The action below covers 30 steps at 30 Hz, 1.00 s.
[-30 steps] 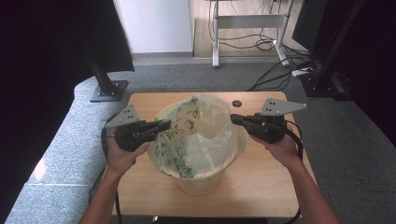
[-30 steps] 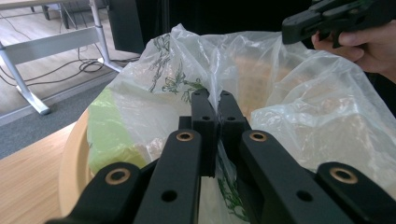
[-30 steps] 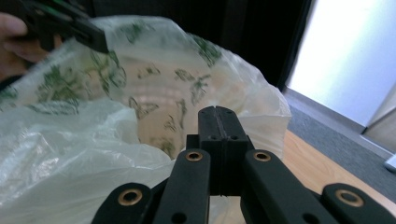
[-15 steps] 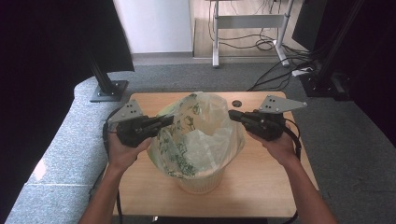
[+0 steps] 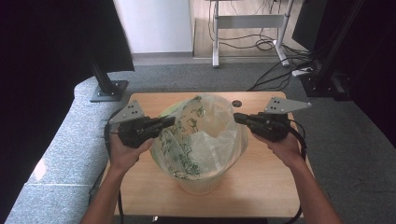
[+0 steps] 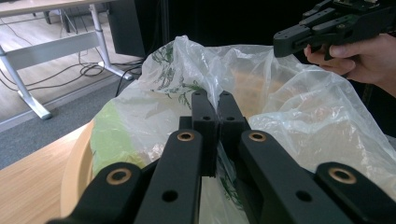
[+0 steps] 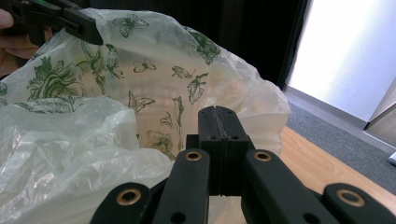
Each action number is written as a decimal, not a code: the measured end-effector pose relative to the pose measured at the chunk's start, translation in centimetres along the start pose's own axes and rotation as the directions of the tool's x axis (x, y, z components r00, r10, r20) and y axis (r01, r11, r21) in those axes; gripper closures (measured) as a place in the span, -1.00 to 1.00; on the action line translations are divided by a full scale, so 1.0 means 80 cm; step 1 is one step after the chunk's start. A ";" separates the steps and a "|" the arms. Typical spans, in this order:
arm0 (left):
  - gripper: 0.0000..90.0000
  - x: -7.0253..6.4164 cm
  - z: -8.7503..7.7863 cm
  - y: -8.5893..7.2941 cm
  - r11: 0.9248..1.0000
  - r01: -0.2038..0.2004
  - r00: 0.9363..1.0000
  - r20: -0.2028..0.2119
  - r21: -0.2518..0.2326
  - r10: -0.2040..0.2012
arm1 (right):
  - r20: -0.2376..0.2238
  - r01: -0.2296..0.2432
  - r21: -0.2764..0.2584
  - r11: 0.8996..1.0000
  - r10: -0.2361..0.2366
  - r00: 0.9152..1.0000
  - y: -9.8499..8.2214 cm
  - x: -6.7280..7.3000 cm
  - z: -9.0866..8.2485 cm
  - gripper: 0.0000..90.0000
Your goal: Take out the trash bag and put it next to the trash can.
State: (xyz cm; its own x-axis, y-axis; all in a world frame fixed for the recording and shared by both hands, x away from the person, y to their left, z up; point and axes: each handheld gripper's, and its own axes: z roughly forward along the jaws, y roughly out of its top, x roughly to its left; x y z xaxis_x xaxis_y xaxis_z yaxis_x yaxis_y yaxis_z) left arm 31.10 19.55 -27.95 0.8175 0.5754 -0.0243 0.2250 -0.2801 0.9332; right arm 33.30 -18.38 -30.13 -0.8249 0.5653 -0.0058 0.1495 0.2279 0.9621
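A: Where's the plastic bag (image 5: 201, 135) sitting?

B: In the bin (image 5: 201, 184) at table (image 5: 140, 196) centre. Left gripper (image 5: 169, 122) is pinching its rim at 9 o'clock, jaws pressed together on the film (image 6: 212, 88).

A: And the right gripper (image 5: 239, 118)?

B: Jaws are closing flat at the bag's 3 o'clock edge; can't tell if film is caught. Both equally near; the rim is stretching 9-to-3.

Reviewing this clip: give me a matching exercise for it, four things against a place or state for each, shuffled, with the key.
Things:
1. left claw
2. right claw
3. plastic bag
4. bin

Places or states:
A. printed with green plants and butterflies
B. shut on the bag's rim at the high view's right
C. stands on the wooden table, lined by the bag
D. shut on the bag's rim at the high view's left

Pairs: 1-D, 2-B, 3-A, 4-C
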 end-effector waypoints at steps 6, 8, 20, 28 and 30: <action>0.98 0.001 0.002 0.000 1.000 0.008 1.000 0.006 -0.011 -0.008 | -0.036 -0.034 -0.042 0.999 0.032 0.999 0.001 -0.016 -0.001 0.49; 0.98 0.001 0.003 -0.001 1.000 0.013 1.000 0.009 -0.014 -0.013 | -0.030 -0.048 -0.048 0.998 0.047 0.998 0.005 -0.025 0.003 0.38; 0.98 0.001 0.006 -0.001 1.000 0.018 1.000 0.018 -0.017 -0.017 | -0.037 -0.072 0.131 0.989 0.077 0.996 0.000 -0.078 0.079 0.18; 0.98 0.004 0.007 -0.002 1.000 0.022 1.000 0.021 -0.019 -0.022 | -0.049 -0.099 0.132 0.986 0.107 0.993 -0.008 -0.086 0.091 0.47; 0.98 0.005 0.007 -0.003 1.000 0.024 1.000 0.019 -0.020 -0.024 | -0.047 -0.097 0.127 0.987 0.104 0.993 -0.009 -0.086 0.091 0.59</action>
State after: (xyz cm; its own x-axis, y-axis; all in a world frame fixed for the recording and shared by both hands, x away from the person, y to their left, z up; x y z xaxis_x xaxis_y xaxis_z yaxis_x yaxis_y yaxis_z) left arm 31.66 19.43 -28.41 0.8220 0.5670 -0.0537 0.2344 -0.2509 0.9392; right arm 42.83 -16.69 -32.74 -0.8295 0.5481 0.1069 0.2968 0.2705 0.9158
